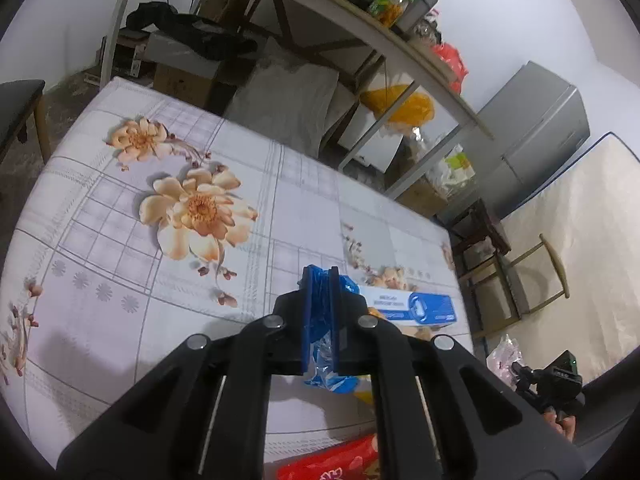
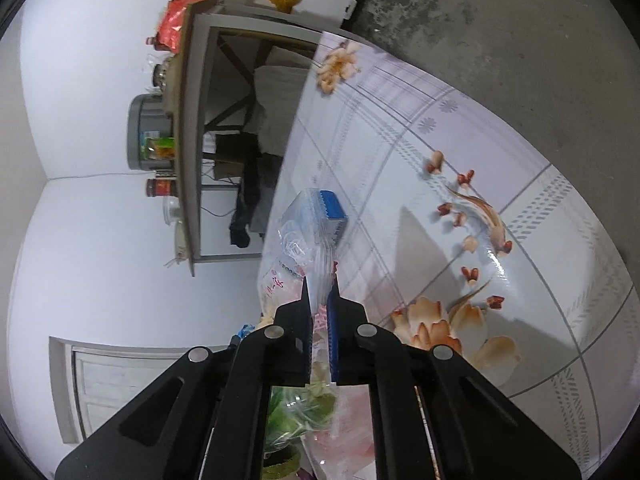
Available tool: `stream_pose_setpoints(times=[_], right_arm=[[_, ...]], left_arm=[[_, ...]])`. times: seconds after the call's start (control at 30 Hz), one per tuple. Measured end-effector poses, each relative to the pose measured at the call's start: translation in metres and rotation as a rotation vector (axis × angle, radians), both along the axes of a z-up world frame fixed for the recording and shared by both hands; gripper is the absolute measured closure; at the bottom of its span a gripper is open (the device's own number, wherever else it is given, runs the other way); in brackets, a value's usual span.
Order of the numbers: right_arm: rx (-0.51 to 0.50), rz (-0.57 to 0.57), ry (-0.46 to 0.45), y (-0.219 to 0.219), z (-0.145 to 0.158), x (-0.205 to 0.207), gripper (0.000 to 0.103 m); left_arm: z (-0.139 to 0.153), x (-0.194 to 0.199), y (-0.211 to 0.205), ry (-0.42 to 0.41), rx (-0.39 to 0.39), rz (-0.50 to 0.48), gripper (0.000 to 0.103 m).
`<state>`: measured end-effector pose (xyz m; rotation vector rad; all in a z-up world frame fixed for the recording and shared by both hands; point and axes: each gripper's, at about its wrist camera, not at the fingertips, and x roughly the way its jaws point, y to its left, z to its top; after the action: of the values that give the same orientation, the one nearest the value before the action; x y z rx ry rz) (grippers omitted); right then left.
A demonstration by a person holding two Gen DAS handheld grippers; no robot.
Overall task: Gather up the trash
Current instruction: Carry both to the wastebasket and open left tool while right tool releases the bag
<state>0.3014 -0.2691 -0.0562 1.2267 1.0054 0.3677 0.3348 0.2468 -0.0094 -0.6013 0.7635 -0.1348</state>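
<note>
So the table (image 1: 120,240) has this glossy flower-print cloth on it, with a cluttered shelf unit (image 1: 400,52) behind at about 1 o'clock and a grey fridge (image 1: 536,128) off at 2 o'clock. The left gripper (image 1: 320,280) is clamped nearly shut on a crinkly blue plastic bag (image 1: 320,356), which hangs between the fingers and spills out below them. A blue and white box (image 1: 412,306) lies on the cloth just past it at 3 o'clock. The right gripper (image 2: 320,292) is pinched tight on a clear plastic bag (image 2: 304,232), which sticks up at 12 o'clock from the tips with a blue box (image 2: 332,216) seemingly inside.
</note>
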Motion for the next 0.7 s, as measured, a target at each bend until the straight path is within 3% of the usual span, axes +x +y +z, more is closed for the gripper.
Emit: stream_pose_setpoints(times=[0.7], right_arm=[[0.032, 0.009, -0.121, -0.006, 0.049, -0.029, 0.097]], left_arm=[[0.066, -0.057, 0.006, -0.158, -0.034, -0.015, 0.099]])
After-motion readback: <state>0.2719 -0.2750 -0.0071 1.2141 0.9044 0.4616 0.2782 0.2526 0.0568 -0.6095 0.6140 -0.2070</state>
